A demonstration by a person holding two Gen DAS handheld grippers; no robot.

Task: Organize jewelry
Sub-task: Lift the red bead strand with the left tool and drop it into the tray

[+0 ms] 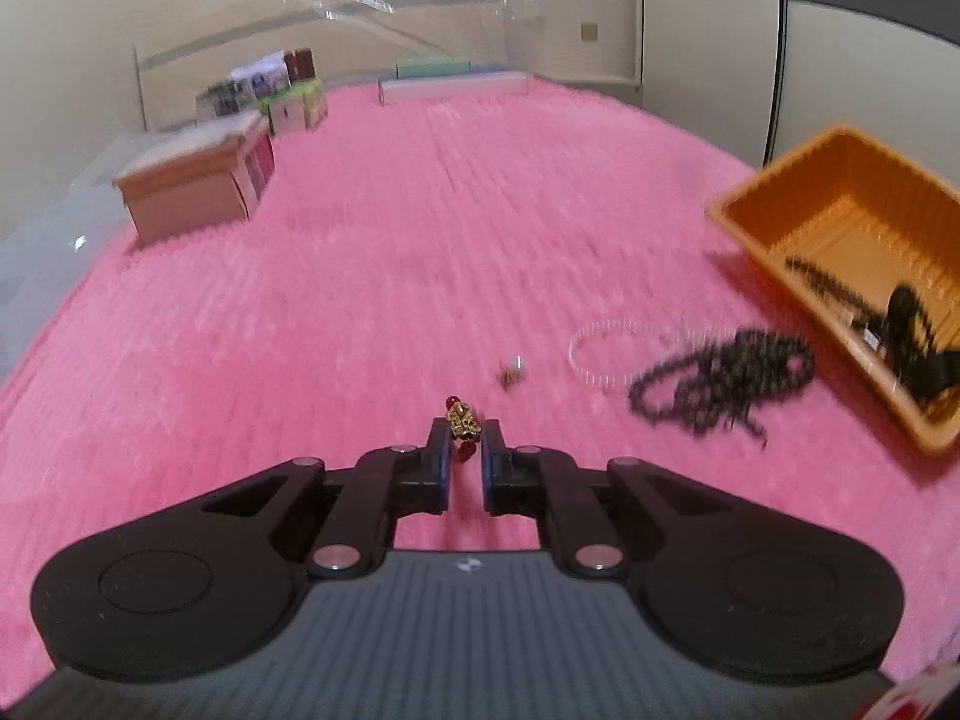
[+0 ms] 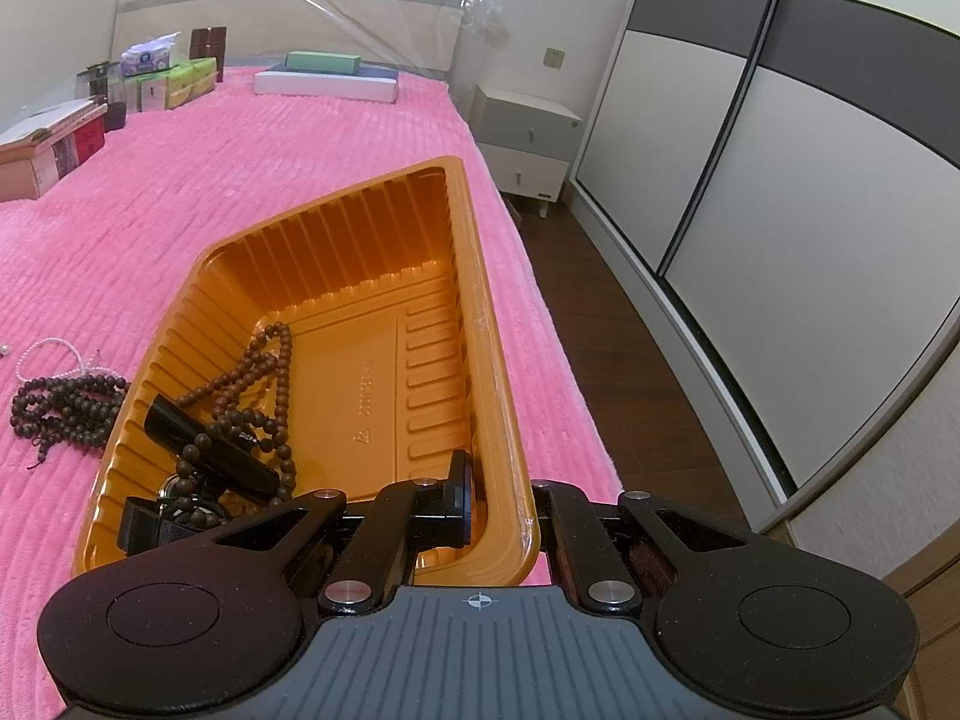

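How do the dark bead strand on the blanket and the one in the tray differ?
The dark bead strand on the blanket lies bunched in a tangled heap; the strand in the orange tray is stretched in longer loops. The first lies clear of other items; the second drapes over black items. Both are round dark-brown beads.

Glossy ribbed orange plastic tray; plush ridged pink bedspread; matt dark beads.

A pink bed fills both views. At its eleven o'clock stand boxes and a wooden box; a white box at twelve; a nightstand and wardrobe toward two.
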